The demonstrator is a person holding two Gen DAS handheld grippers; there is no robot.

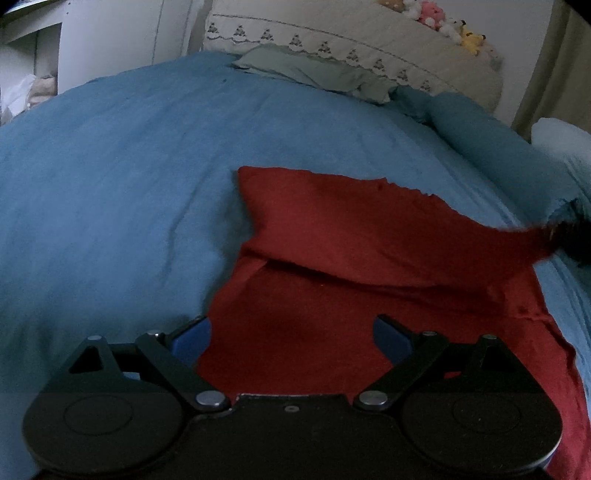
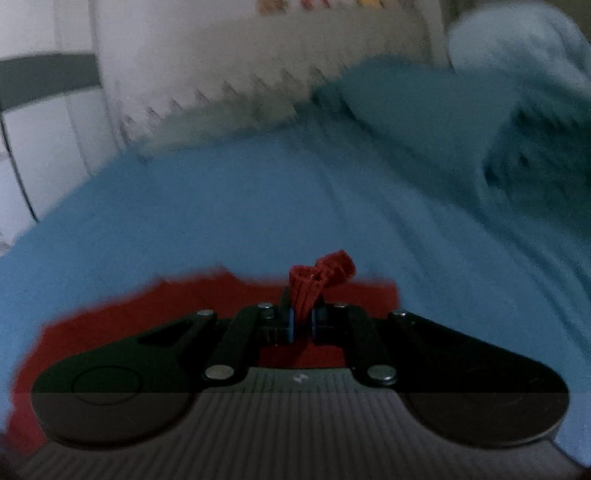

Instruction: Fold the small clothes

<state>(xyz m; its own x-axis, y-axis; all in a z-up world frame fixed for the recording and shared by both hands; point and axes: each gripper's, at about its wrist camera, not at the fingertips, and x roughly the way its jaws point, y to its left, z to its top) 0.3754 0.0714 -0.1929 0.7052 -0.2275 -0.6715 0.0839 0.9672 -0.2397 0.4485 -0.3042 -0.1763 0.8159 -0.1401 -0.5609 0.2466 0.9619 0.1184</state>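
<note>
A small red garment (image 1: 332, 266) lies on the blue bedspread (image 1: 110, 184), partly folded over itself. My left gripper (image 1: 291, 339) is open just above its near part, with blue pads (image 1: 194, 341) wide apart. My right gripper (image 2: 303, 321) is shut on a bunched corner of the red garment (image 2: 310, 284) and lifts it off the bed; it also shows as a dark blur at the right edge of the left wrist view (image 1: 572, 236), pulling that corner out to the right. The right wrist view is blurred by motion.
A cream embroidered pillow (image 1: 369, 48) and a grey-green cloth (image 1: 314, 70) lie at the head of the bed. A rolled blue blanket (image 1: 498, 147) runs along the right. Plush toys (image 1: 443, 18) sit on the pillow. White furniture (image 1: 74, 44) stands at the left.
</note>
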